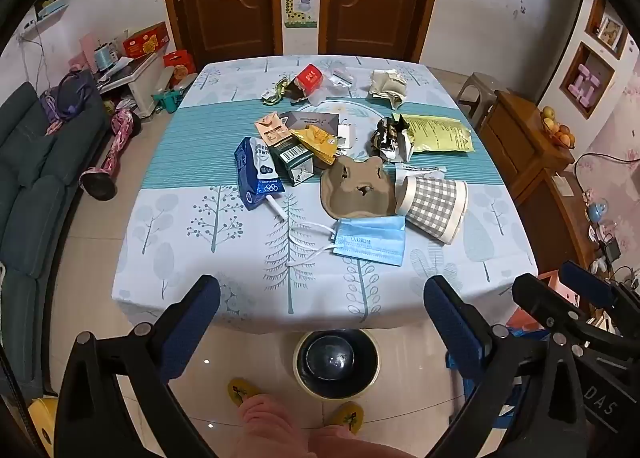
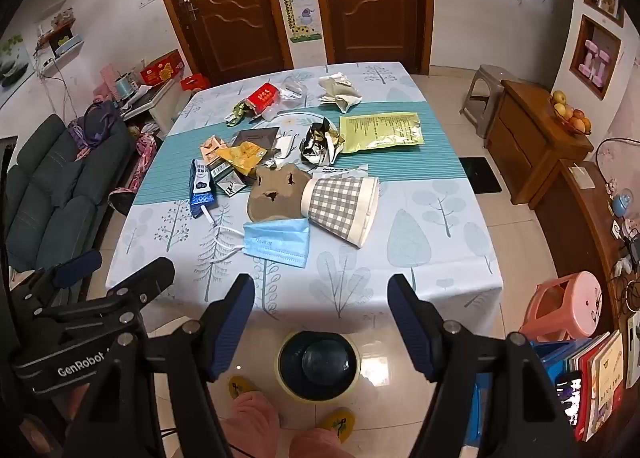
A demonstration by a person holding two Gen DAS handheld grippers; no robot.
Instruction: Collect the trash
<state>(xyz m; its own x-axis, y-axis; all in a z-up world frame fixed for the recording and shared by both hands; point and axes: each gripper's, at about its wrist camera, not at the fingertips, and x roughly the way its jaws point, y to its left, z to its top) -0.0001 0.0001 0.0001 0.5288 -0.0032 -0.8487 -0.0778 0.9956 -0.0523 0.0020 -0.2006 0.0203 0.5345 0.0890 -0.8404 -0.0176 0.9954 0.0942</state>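
Left wrist view: the left tongs [image 1: 322, 298] hang spread apart and empty over the near tabletop [image 1: 180, 282] edge. Trash is heaped at twelve o'clock: a blue face mask [image 1: 370, 244] nearest, a checked paper cup [image 1: 434, 203] at one o'clock, a blue carton [image 1: 256, 173] at eleven. A trash bin [image 1: 336, 364] stands on the floor below.

Right wrist view: the right tongs [image 2: 322, 298] gape empty too; the mask [image 2: 280, 242] lies at eleven o'clock, the cup [image 2: 340, 205] at twelve, the bin [image 2: 318, 366] underneath.

The left gripper [image 1: 322, 298] hangs with jaws wide apart and empty over the near edge of the table [image 1: 180, 282]. Ahead lie a blue mask [image 1: 370, 244], a checked paper cup [image 1: 434, 205] on its side, a brown cup holder [image 1: 356, 187] and a blue carton [image 1: 258, 173]. On the floor below stands a bin [image 1: 336, 362]; the right gripper [image 1: 560, 286] shows at right
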